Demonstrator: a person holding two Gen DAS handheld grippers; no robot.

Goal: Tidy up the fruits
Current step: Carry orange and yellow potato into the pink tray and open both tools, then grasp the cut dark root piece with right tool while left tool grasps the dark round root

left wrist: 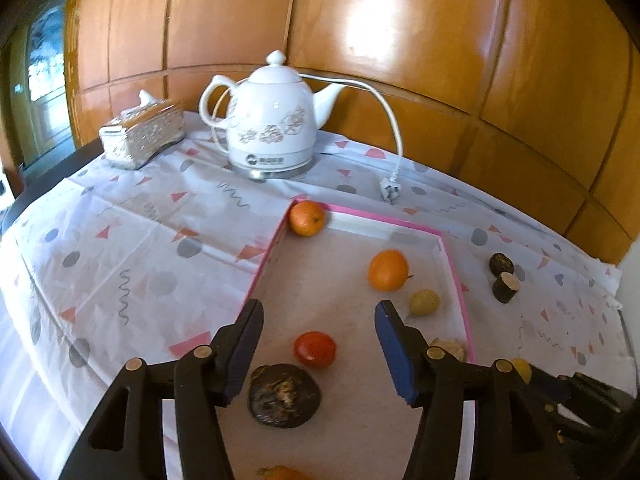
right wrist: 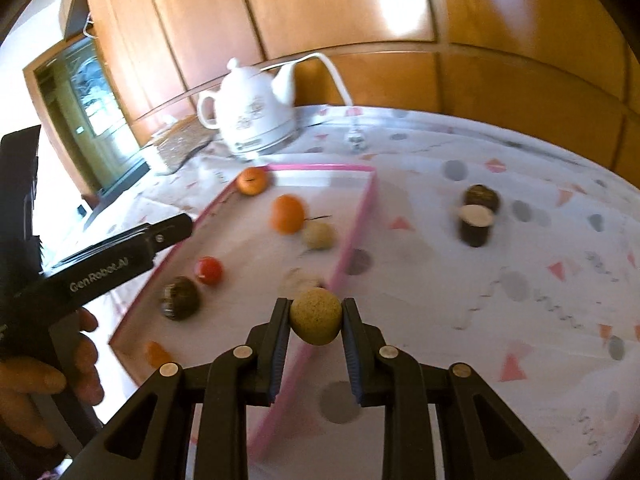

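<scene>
A shallow pink-rimmed tray [left wrist: 384, 220] [right wrist: 320, 167] lies on the patterned tablecloth. Inside it are two oranges [left wrist: 306, 218] [left wrist: 388, 270], a pale yellow fruit [left wrist: 424, 303], a red tomato [left wrist: 315, 349] and a dark brown fruit [left wrist: 284, 396]. My left gripper [left wrist: 320, 308] hovers open above the tray; the tomato and the dark fruit lie under the gap, untouched. My right gripper [right wrist: 315, 303] is shut on a round yellowish fruit [right wrist: 316, 322], held over the tray's near right rim. Two dark cut pieces [left wrist: 506, 287] [right wrist: 476, 220] sit on the cloth to the right of the tray.
A white ceramic kettle [left wrist: 272, 124] stands behind the tray, its cord and plug [left wrist: 390, 190] trailing to the right. A silver tissue box [left wrist: 142, 136] sits at the back left. A wooden panelled wall closes the back. A person's hand [right wrist: 60, 360] holds the left gripper.
</scene>
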